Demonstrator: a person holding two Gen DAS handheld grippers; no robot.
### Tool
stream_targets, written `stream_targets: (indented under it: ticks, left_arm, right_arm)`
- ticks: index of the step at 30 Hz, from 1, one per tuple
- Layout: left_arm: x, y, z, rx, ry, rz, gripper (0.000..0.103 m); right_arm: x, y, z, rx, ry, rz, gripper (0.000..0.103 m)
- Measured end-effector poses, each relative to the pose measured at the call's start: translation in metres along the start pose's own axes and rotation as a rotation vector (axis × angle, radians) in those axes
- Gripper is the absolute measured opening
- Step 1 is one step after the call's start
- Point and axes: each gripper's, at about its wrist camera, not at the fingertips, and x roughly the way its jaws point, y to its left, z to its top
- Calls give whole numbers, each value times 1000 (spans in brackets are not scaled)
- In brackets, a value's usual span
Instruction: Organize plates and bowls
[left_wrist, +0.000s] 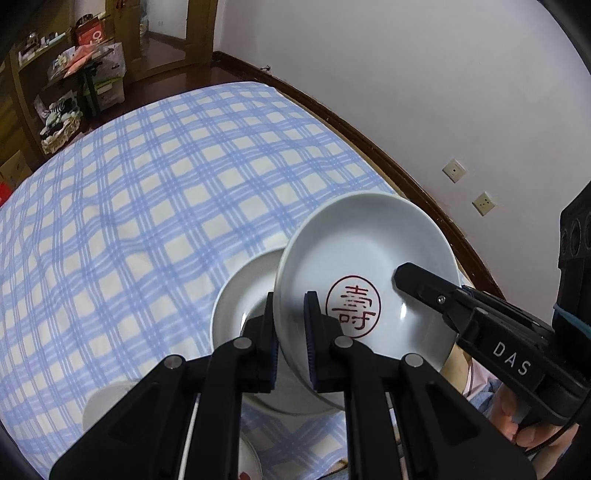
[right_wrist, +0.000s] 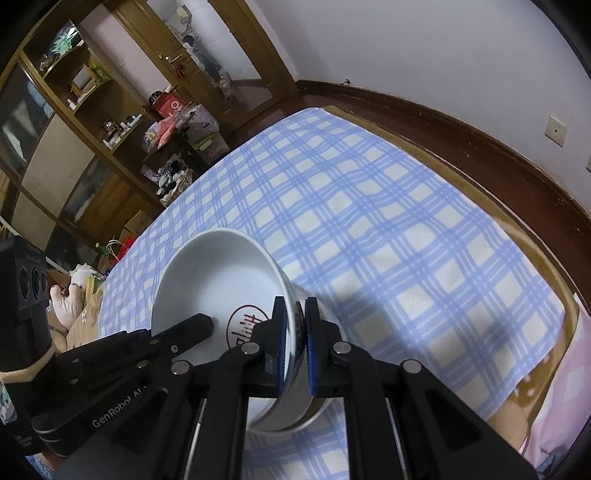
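Bed with blue-and-white checked sheet (left_wrist: 147, 192) carries the crockery. White glazed ceramic bowl with a red seal mark inside (left_wrist: 365, 258) is lifted, tilted, above the sheet near the bed's right edge. Plain white ceramic bowl (left_wrist: 243, 291) sits just beside and below it; stacking looks unfinished, judged midway. Left gripper (left_wrist: 290, 321) fingers clamp the marked bowl's left rim; right gripper (right_wrist: 294, 317) fingers clamp the opposite rim, wall between the pads.

We saw a bed (left_wrist: 155, 192) under a blue-and-white checked sheet (right_wrist: 369, 221). A white plate (left_wrist: 240, 295) lay on it, another white dish (left_wrist: 107, 402) close by.
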Motion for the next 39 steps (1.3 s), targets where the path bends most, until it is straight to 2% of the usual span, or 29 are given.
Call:
stream_targets:
  ticks: [7,15,25,30,36,39]
  left_arm:
    - [5,2,-16,4,13,21,13]
    - [23,14,-29,-36,44,19,14]
    - [38,19,-42,-30,74,28,14]
    - [38,21,-44,-46,67,8,14]
    - [32,25,-45,-60,59,-7,14]
    - [30,24,-46,-60,59,-5,14]
  right_arm:
    - [6,-3,-18,3,11,4,10]
    - [24,-4,-29,-22,24,-13,11]
    - [33,-5,-31,-24,31,-28,13]
    - [35,-5,-31,-29,34,-30,15]
    - [28,-1,-29,-53,-10,-39,15]
    - [30,-5,-29,-31,17,-43,15]
